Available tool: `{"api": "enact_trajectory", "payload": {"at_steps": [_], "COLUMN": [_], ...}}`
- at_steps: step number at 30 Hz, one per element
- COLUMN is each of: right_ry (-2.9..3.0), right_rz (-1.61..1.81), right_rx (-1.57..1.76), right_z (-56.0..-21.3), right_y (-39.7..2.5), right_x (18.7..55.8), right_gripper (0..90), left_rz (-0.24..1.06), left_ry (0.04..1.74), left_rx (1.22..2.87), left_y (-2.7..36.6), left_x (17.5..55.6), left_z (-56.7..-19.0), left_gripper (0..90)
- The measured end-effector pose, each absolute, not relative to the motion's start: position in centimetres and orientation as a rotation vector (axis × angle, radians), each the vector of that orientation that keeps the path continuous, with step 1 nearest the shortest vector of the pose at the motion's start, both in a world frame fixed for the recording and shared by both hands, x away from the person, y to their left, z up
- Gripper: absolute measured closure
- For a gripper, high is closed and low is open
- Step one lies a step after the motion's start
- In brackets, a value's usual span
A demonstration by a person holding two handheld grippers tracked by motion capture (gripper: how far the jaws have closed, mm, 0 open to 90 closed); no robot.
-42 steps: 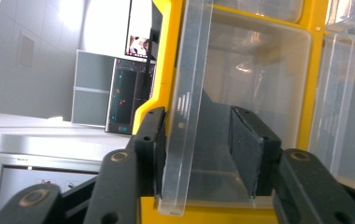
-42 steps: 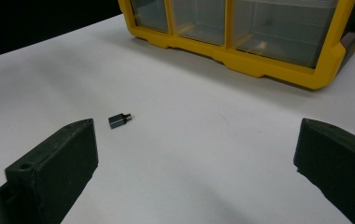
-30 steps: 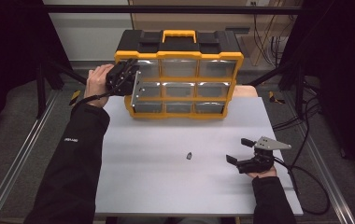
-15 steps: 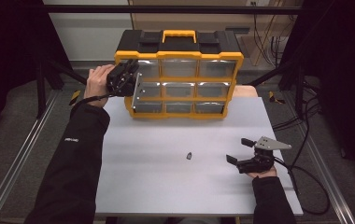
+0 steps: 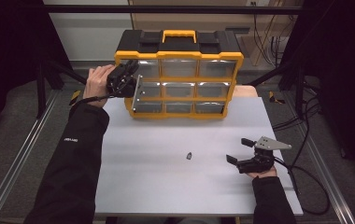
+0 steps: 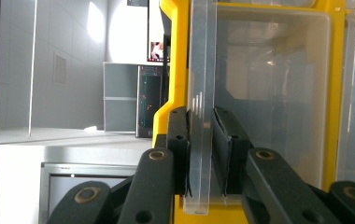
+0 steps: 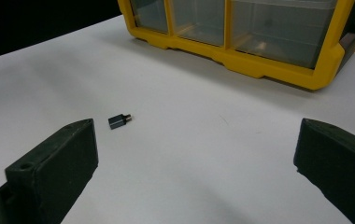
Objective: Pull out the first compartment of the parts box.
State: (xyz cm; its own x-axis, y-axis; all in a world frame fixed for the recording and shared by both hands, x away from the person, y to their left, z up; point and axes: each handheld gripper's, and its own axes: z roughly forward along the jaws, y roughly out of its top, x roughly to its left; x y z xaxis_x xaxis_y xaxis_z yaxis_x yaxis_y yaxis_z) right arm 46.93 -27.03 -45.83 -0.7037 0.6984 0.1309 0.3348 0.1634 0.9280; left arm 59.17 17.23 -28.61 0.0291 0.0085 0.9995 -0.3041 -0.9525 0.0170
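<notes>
Clear, thin plastic: we pinch the drawer (image 6: 199,116) front in our left claw (image 6: 202,154), light, slick, crackable. Our right claw (image 5: 244,151) gapes empty near the small part (image 7: 118,121).

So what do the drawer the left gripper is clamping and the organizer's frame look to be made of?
The drawer held in the left gripper looks like clear, glossy plastic: the room and frame show through it, and its edge catches highlights. The organizer frame looks like opaque yellow moulded plastic with a smooth, slightly shiny finish.

The high view looks down from above; both gripper views sit close, sharing the yellow plastic drawer cabinet (image 5: 179,77) (image 6: 168,56) (image 7: 241,51).
</notes>
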Motion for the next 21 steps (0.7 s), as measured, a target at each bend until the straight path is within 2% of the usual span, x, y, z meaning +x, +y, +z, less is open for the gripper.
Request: {"api": "enact_trajectory", "payload": {"at_steps": [21], "right_ry": [2.120], "right_rz": [1.551], "right_rx": [0.990], "right_z": [-45.9], "right_y": [-27.0], "right_x": [46.9], "right_gripper": [0.3], "left_rz": [2.034], "left_ry": [-0.342], "left_rx": [2.070], "left_y": [17.3], "left_x": [58.1], "left_z": [-28.8], "left_gripper": [78.0]}}
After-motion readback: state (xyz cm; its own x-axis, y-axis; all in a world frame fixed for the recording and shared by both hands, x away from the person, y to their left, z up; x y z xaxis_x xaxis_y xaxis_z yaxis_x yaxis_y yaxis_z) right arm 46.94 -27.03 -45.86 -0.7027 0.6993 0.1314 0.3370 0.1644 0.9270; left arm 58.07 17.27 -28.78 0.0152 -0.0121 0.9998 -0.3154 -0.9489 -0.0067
